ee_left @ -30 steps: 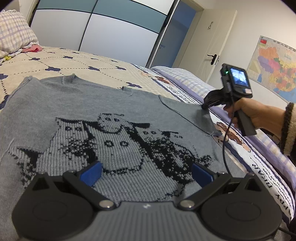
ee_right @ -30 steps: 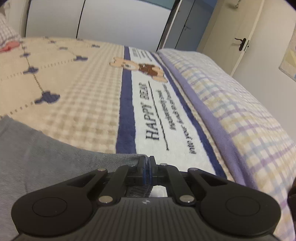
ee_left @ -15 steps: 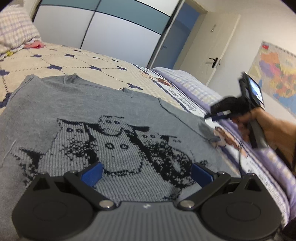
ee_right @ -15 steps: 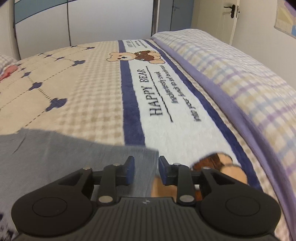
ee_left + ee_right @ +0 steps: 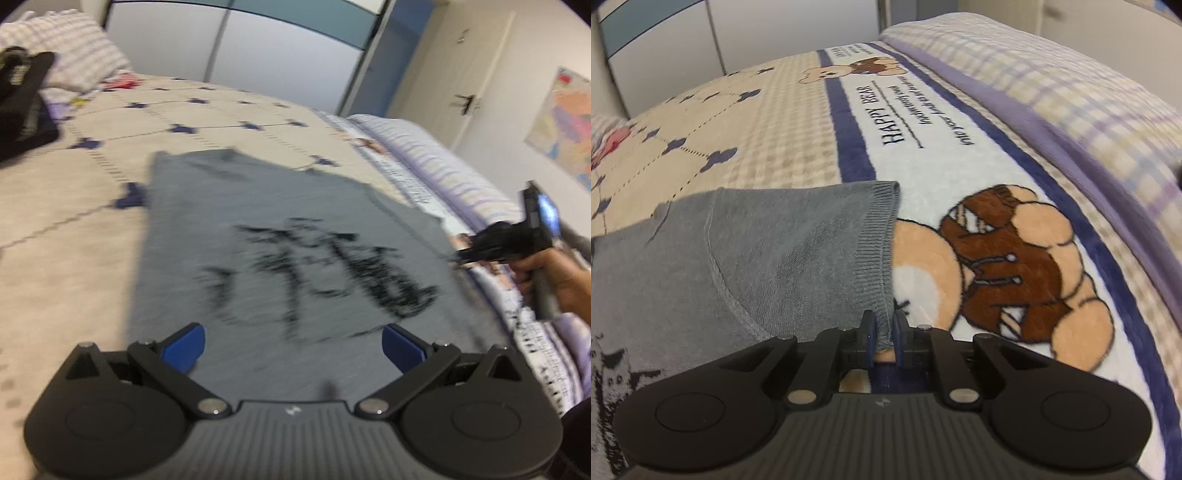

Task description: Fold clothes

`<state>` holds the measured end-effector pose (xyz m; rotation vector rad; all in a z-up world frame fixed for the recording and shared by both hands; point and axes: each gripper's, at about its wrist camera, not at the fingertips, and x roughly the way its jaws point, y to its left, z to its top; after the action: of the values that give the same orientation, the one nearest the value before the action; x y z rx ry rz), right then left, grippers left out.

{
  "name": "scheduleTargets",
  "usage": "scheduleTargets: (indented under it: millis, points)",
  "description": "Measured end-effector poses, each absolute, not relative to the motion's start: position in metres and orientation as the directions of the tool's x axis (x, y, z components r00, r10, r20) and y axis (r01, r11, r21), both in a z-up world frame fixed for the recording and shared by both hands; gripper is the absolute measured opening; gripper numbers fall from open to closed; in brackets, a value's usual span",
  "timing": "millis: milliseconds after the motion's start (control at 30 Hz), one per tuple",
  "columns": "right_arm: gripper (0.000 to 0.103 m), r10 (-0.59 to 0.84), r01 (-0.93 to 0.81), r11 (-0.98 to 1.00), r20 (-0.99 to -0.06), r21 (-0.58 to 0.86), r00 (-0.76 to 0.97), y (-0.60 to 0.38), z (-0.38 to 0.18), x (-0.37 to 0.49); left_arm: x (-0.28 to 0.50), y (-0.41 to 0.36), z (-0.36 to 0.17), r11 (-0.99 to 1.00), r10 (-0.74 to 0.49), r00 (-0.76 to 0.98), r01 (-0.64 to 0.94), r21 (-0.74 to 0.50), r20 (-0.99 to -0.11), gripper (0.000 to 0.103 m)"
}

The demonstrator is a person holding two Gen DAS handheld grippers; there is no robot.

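Right gripper (image 5: pixel 882 332): jaws closing on the ribbed cuff edge of the grey knitted sweater with black cat pattern (image 5: pixel 746 251), fabric between the blue pads, seemingly pinched. Sleeve end lies over the bear print near the right edge of the cream checked bed blanket (image 5: pixel 798 140). A hand (image 5: pixel 554 284) holds that gripper. Left gripper (image 5: pixel 291 347): jaws spread wide, nothing between them, hovering above the sweater's lower hem. Sweater is spread flat across the bed's middle; purple plaid quilt (image 5: pixel 1089 96) is along the right edge.
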<state>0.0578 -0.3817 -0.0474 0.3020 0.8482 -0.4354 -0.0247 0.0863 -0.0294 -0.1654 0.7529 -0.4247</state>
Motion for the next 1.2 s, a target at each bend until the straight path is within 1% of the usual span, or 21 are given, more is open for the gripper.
scheduleTargets:
  millis: [33,133,233,333,367,400,467,533,567,600,633,667,733,800,900,933,1033,1100,1133,1167,1200]
  points:
    - [0.013,-0.236,0.485,0.868,-0.774,0.104,0.588,-0.38,-0.044,0.054,-0.027,0.094,-0.028,0.913,-0.408,0.655,0.293,-0.284,-0.636,0.103]
    - [0.021,-0.15,0.46,0.864,-0.767,0.205,0.624,-0.375,-0.04,0.038,-0.03,0.115,-0.028,0.943,-0.332,0.668,0.216,-0.253,-0.666,0.103]
    - [0.022,-0.066,0.439,0.846,-0.757,0.303,0.65,-0.371,-0.043,0.02,-0.028,0.125,-0.031,0.977,-0.21,0.681,0.114,-0.182,-0.702,0.1]
    - [0.022,0.013,0.432,0.811,-0.751,0.394,0.66,-0.37,-0.05,0.004,-0.028,0.132,-0.038,0.978,-0.2,0.661,0.084,-0.193,-0.723,0.094]
    - [0.022,0.038,0.43,0.798,-0.747,0.423,0.664,-0.369,-0.053,-0.001,-0.027,0.133,-0.041,0.978,-0.197,0.646,0.075,-0.195,-0.738,0.087]
    - [0.022,0.061,0.427,0.786,-0.742,0.448,0.667,-0.368,-0.055,-0.006,-0.025,0.134,-0.044,0.979,-0.192,0.629,0.064,-0.196,-0.753,0.077]
    - [0.022,0.081,0.424,0.777,-0.742,0.465,0.666,-0.363,-0.06,-0.013,-0.024,0.136,-0.047,0.98,-0.177,0.621,0.039,-0.195,-0.764,0.069]
    - [0.02,0.071,0.419,0.788,-0.743,0.451,0.666,-0.358,-0.062,-0.017,-0.026,0.139,-0.047,0.983,-0.156,0.627,0.022,-0.183,-0.763,0.055]
    - [0.015,0.065,0.413,0.796,-0.742,0.442,0.668,-0.356,-0.063,-0.02,-0.027,0.141,-0.046,0.984,-0.152,0.631,0.022,-0.178,-0.761,0.037]
    - [0.007,0.058,0.407,0.805,-0.741,0.431,0.669,-0.354,-0.064,-0.021,-0.028,0.143,-0.045,0.982,-0.165,0.632,0.031,-0.189,-0.757,0.019]
    - [0.004,0.052,0.399,0.815,-0.739,0.42,0.672,-0.352,-0.064,-0.021,-0.029,0.143,-0.045,0.979,-0.177,0.633,0.036,-0.199,-0.754,0.012]
    - [0.004,0.046,0.392,0.822,-0.734,0.413,0.677,-0.351,-0.065,-0.022,-0.03,0.142,-0.044,0.979,-0.177,0.637,0.035,-0.201,-0.75,0.006]
    - [0.003,0.033,0.39,0.825,-0.724,0.41,0.689,-0.351,-0.067,-0.025,-0.033,0.138,-0.042,0.982,-0.165,0.646,0.035,-0.187,-0.745,0.005]
    - [0.003,0.017,0.405,0.817,-0.721,0.409,0.693,-0.353,-0.067,-0.027,-0.036,0.132,-0.042,0.99,-0.126,0.658,0.037,-0.135,-0.743,0.005]
    - [0.003,-0.054,0.425,0.838,-0.723,0.342,0.689,-0.352,-0.063,-0.029,-0.037,0.126,-0.042,0.995,-0.093,0.66,0.04,-0.089,-0.745,0.005]
    - [0.003,-0.051,0.418,0.843,-0.724,0.338,0.688,-0.352,-0.063,-0.031,-0.037,0.125,-0.042,0.996,-0.089,0.657,0.043,-0.081,-0.749,0.006]
    - [0.006,-0.003,0.404,0.846,-0.754,0.349,0.657,-0.356,-0.061,-0.035,-0.038,0.124,-0.039,0.993,-0.114,0.618,0.062,-0.097,-0.778,0.021]
    - [0.013,0.042,0.398,0.842,-0.779,0.365,0.626,-0.361,-0.058,-0.044,-0.044,0.128,-0.038,0.986,-0.165,0.584,0.068,-0.154,-0.795,0.05]
    - [0.016,0.063,0.402,0.835,-0.79,0.377,0.61,-0.363,-0.057,-0.049,-0.048,0.13,-0.038,0.979,-0.198,0.569,0.073,-0.191,-0.798,0.053]
    - [0.02,0.084,0.406,0.828,-0.801,0.387,0.593,-0.366,-0.056,-0.055,-0.053,0.132,-0.038,0.973,-0.225,0.554,0.077,-0.22,-0.801,0.054]
    - [0.02,0.099,0.406,0.825,-0.808,0.393,0.58,-0.367,-0.056,-0.063,-0.058,0.134,-0.039,0.969,-0.24,0.543,0.084,-0.233,-0.804,0.053]
